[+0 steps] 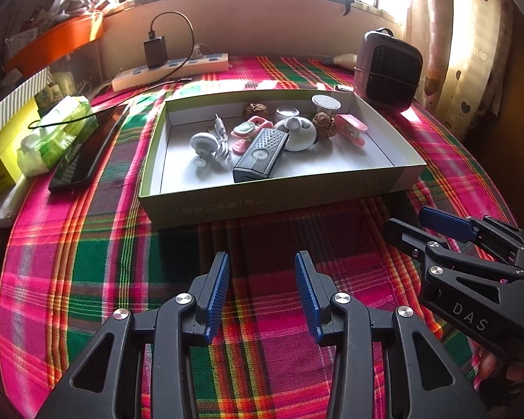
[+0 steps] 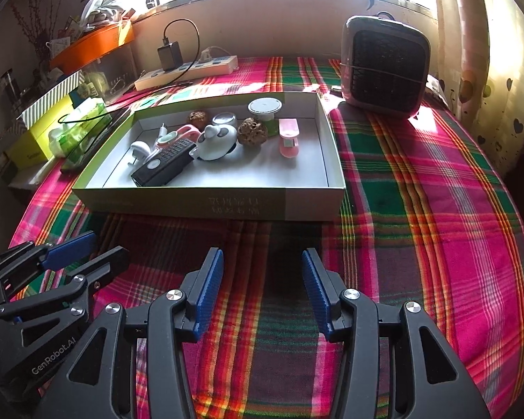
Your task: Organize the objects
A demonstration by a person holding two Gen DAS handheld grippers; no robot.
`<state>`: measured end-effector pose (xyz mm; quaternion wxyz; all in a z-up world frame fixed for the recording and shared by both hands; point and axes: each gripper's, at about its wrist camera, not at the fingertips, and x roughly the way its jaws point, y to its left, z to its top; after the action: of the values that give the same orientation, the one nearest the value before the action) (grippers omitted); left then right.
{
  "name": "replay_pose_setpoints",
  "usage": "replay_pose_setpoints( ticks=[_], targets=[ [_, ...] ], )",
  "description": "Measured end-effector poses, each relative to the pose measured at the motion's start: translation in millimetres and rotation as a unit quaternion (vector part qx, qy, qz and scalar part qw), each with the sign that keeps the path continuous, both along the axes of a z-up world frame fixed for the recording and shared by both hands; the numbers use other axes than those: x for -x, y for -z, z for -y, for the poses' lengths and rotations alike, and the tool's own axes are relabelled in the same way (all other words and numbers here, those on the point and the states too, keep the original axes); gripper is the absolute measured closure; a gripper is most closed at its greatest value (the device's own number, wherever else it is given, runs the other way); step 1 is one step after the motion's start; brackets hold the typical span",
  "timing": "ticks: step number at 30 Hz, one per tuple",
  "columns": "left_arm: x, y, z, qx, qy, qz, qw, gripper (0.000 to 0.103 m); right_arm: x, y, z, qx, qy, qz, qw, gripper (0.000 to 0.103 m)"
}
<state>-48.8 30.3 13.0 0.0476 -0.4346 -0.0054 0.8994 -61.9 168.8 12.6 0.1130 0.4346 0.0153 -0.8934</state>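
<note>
A shallow cardboard box (image 1: 272, 192) (image 2: 192, 206) lies on the plaid cloth and holds several small items. Among them are a black remote-like device (image 1: 260, 155) (image 2: 164, 167), a white cable with plug (image 1: 206, 145), a pink stapler (image 1: 353, 129) (image 2: 288, 139), a white round gadget (image 1: 298, 134) (image 2: 216, 141) and a brown walnut (image 1: 323, 124) (image 2: 251, 132). My left gripper (image 1: 262, 262) (image 2: 108, 246) hovers over the cloth short of the box's near wall, open and empty. Beside it on the right, my right gripper (image 2: 262, 262) (image 1: 407, 218) is also open with nothing between its pads.
A small heater (image 1: 387, 70) (image 2: 384, 66) stands at the back right. A power strip with charger (image 1: 171, 70) lies along the back wall. Left of the box lie a dark phone (image 1: 84, 153), a tissue pack (image 1: 56, 136) and a yellow box (image 1: 3, 153).
</note>
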Motion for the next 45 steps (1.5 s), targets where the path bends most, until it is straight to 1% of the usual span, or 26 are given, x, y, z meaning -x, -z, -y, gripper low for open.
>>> replay_pose_setpoints(
  ticks=[3,6,10,13,15,17,45],
  targets=[
    [-4,1,-2,0.005,-0.002,-0.003,1.0000,0.066,-4,4,-2,0.001,0.002,0.009,1.000,0.055],
    [-7,6,-4,0.004,0.001,0.006,1.0000,0.066,-10,4,-3,-0.010,0.004,0.003,1.000,0.053],
    [-12,8,-12,0.027,-0.002,-0.003,0.9996,0.066,-17,5,-4,-0.016,0.007,-0.001,1.000,0.051],
    [-14,9,-11,0.023,-0.012,-0.009,0.9996,0.066,-25,7,-4,-0.032,0.010,-0.009,0.999,0.050],
    [-15,9,-12,0.024,-0.013,-0.011,0.9996,0.066,-27,7,-6,-0.031,0.015,-0.008,0.999,0.045],
    [-15,9,-11,0.022,-0.016,-0.011,0.9996,0.065,-27,7,-7,-0.028,0.016,-0.007,0.999,0.043],
    [-15,9,-10,0.025,-0.015,-0.011,0.9995,0.064,-27,8,-5,-0.031,0.016,-0.006,0.999,0.039]
  ],
)
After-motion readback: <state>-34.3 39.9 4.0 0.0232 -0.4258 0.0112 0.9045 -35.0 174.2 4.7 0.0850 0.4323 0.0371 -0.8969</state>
